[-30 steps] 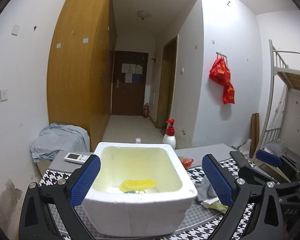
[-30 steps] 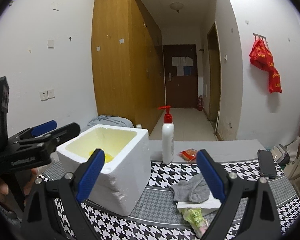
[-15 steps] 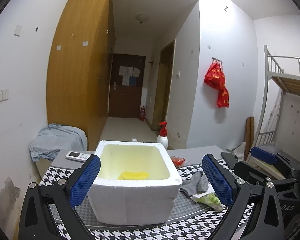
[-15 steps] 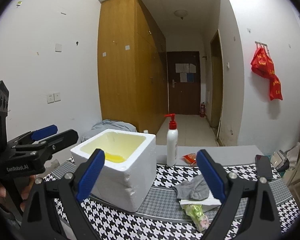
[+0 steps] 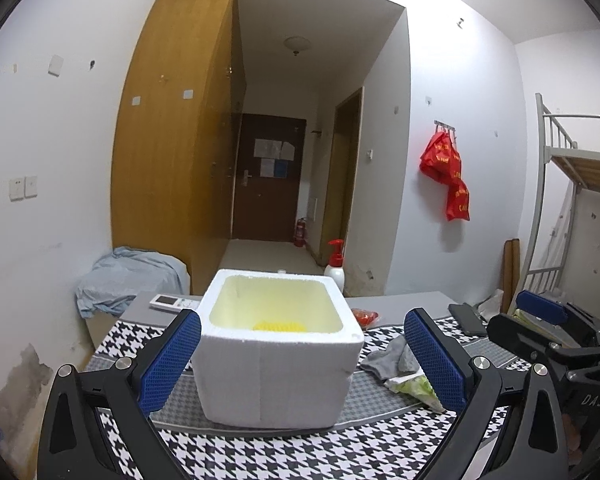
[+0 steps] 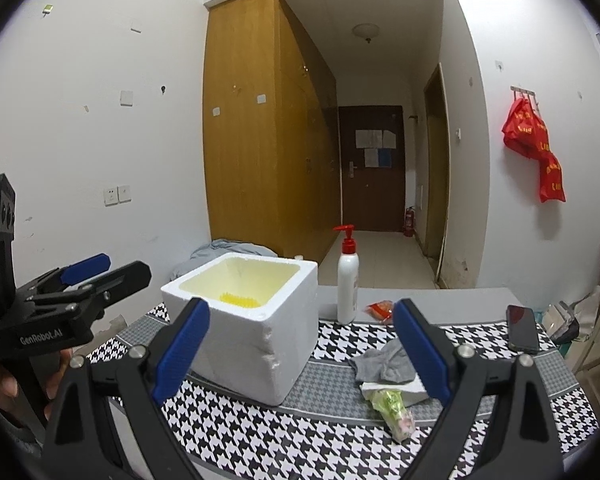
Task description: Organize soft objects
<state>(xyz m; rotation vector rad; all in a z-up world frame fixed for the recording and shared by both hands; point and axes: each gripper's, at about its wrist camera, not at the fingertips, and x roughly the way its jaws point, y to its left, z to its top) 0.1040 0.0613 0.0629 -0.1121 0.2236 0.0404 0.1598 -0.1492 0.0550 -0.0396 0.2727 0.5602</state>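
A white foam box (image 5: 276,344) stands on the houndstooth table (image 5: 300,452); a yellow soft object (image 5: 278,325) lies inside it. The box also shows in the right wrist view (image 6: 244,320). A grey cloth (image 6: 384,364) lies right of the box, over a white pad and a green packet (image 6: 394,408). The cloth also shows in the left wrist view (image 5: 388,360). My left gripper (image 5: 300,360) is open and empty, in front of the box. My right gripper (image 6: 300,354) is open and empty, above the table between box and cloth.
A pump bottle (image 6: 347,276) stands behind the box. A red packet (image 6: 380,307) and a black phone (image 6: 522,328) lie at the back right. A white remote (image 5: 172,302) lies at the back left. A bunk bed (image 5: 572,208) stands at the right.
Both grippers have pulled back and up from the table, so the box and cloth look smaller and farther. Both stay open and empty.
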